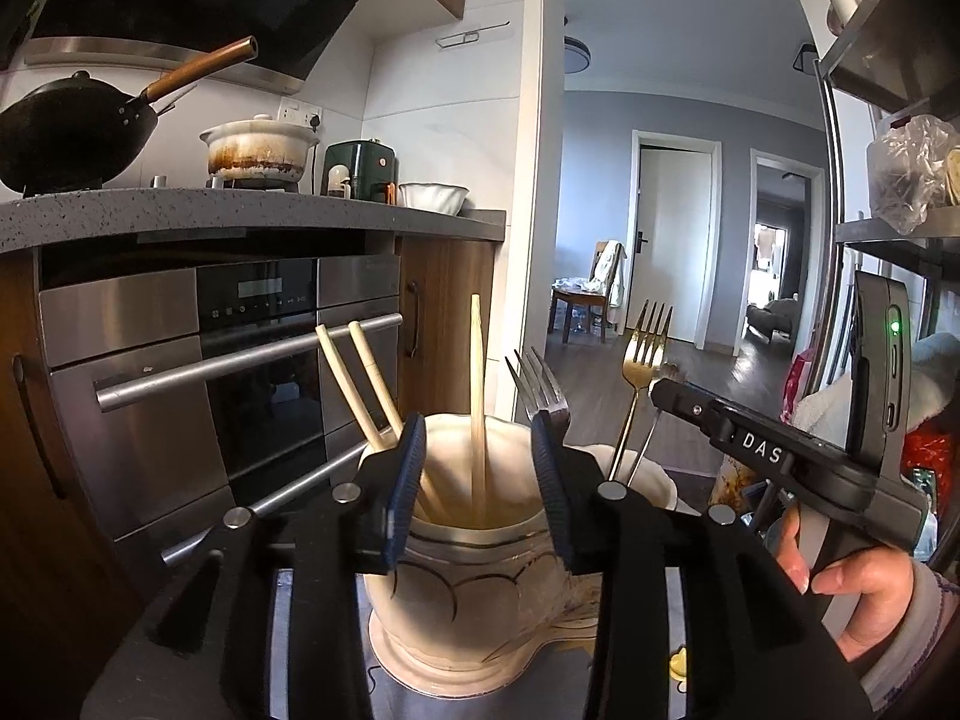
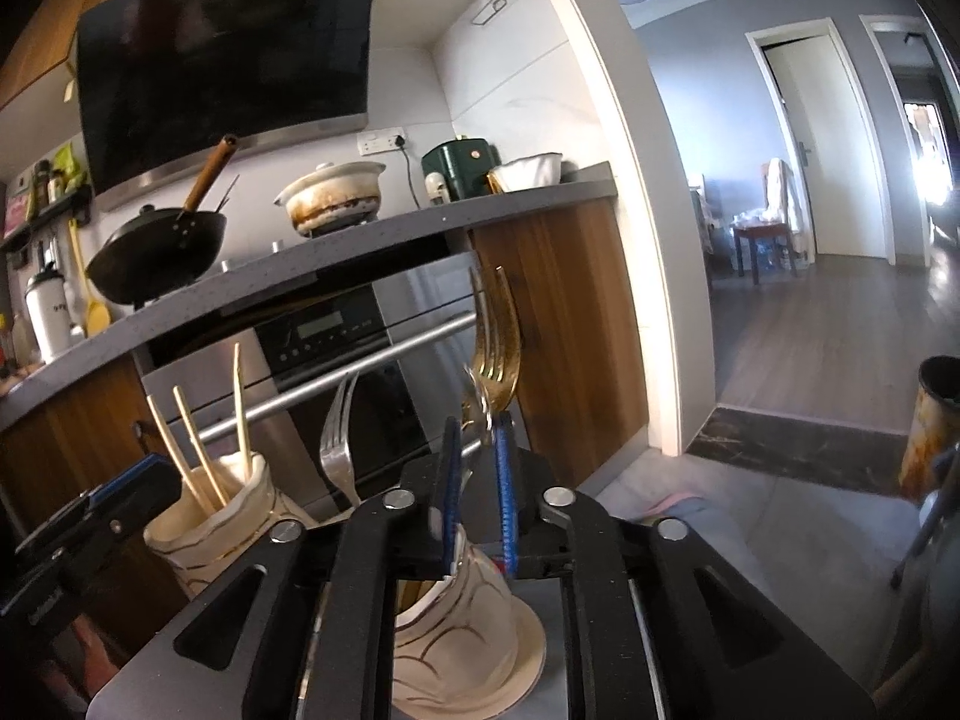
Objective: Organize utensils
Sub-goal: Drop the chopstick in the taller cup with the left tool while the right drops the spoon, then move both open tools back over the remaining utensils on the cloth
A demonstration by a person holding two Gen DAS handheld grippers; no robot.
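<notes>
Two cream ceramic utensil jars stand side by side. In the left wrist view, the near jar (image 1: 456, 576) holds three chopsticks (image 1: 477, 402). A silver fork (image 1: 537, 387) rises just behind its right side. My left gripper (image 1: 480, 468) is open, its blue pads on either side of the jar's rim. The second jar (image 1: 645, 477) holds a gold fork (image 1: 642, 360). In the right wrist view, my right gripper (image 2: 477, 456) sits above that jar (image 2: 468, 624), its pads close around the gold fork (image 2: 495, 354). The chopstick jar (image 2: 222, 516) and silver fork (image 2: 337, 432) are to its left.
A kitchen counter (image 1: 240, 210) with a wok (image 1: 78, 132), a clay pot (image 1: 258, 150) and a bowl lies behind, over a steel oven (image 1: 210, 372). A metal shelf rack (image 1: 888, 150) stands at the right. An open doorway leads to a wooden-floored room.
</notes>
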